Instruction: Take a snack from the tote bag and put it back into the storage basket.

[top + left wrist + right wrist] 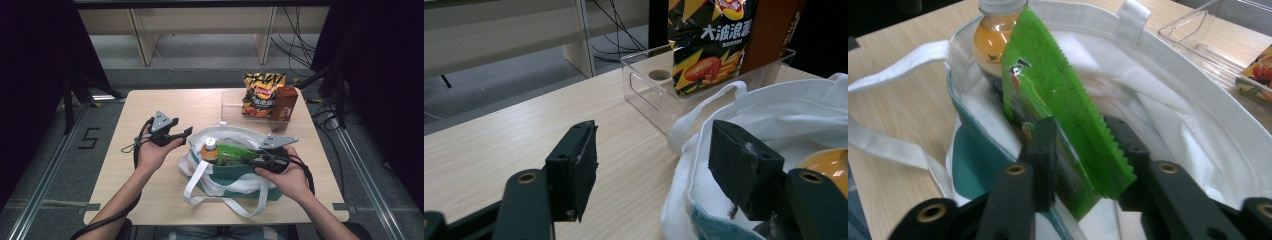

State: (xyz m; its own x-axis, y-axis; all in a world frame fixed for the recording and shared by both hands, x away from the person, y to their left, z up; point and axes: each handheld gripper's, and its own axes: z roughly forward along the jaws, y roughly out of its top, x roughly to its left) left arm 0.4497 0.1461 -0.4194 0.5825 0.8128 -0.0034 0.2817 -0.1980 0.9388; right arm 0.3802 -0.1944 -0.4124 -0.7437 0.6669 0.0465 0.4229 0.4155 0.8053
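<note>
Right gripper (1083, 155): jaws pinching the green packet (1063, 100) — upright inside the tote bag (225, 172), beside the bottle (990, 45).
Left gripper (654, 160): jaws spread, nothing between them — by the bag rim above the desk (499, 145), likely to steady it.

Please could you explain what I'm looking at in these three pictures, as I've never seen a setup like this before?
There is no robot here: a person sits at a wooden table and holds a hand-operated two-jaw gripper in each hand. The high view looks down from above the person. The other two pictures come from small cameras riding on the grippers, looking along their black jaws.

On the table stands a white and green tote bag holding an orange drink bottle and a green snack packet. Behind it, a clear plastic tray holds a chip bag and a brown box.

The right gripper has its jaws around the green packet inside the bag; the pads look close on it, though a firm grip is hard to confirm. The left gripper is open, holding nothing, beside the bag.
</note>
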